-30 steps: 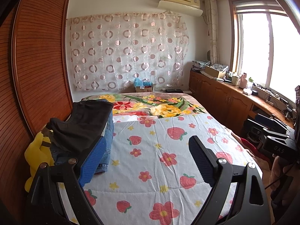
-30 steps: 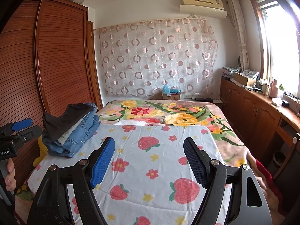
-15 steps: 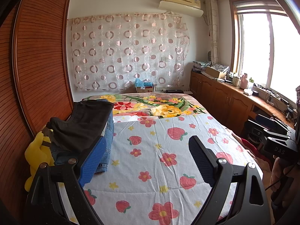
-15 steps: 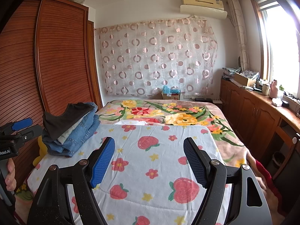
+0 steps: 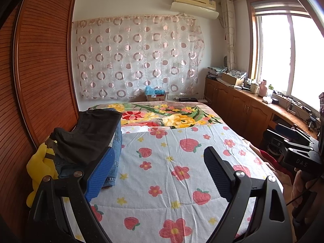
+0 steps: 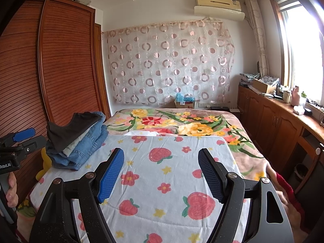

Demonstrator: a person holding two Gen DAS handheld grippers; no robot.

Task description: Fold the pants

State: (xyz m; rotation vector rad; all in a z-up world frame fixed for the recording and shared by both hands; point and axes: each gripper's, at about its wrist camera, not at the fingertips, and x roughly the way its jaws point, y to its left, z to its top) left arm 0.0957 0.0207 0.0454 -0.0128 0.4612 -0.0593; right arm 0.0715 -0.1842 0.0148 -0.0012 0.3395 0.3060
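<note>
1. The left gripper (image 5: 158, 174) has its two fingers spread wide apart with nothing between them. It hangs over the strawberry quilt (image 5: 182, 162).
2. The right gripper (image 6: 161, 175) is spread wide too and holds nothing. It hangs over the same quilt (image 6: 172, 172).
3. The pile of pants (image 5: 89, 141) sits on the left edge of the quilt, beside the wooden wardrobe (image 5: 40, 81). No gripper touches it.
4. The right wrist view shows the pile (image 6: 77, 139) from the side, so the layers can be counted: one dark piece on top, one pale piece under it, then blue jeans at the bottom. How many jeans there are cannot be told.
5. The left wrist view shows mostly the dark top piece and a bit of blue jeans. Its blue finger (image 5: 101, 174) covers part of the pile.
6. The left wrist view shows much of one yellow plush toy (image 5: 40, 166) squeezed between the quilt and the wardrobe. The right wrist view shows only a small yellow bit of it (image 6: 43, 162).
7. Each view shows the other gripper at its edge.
8. Beyond the quilt lies one big flower blanket (image 6: 182, 123).
9. Behind that hangs one curtain with circles (image 6: 172, 64), and one air conditioner (image 6: 218, 6) is up on the wall.
</note>
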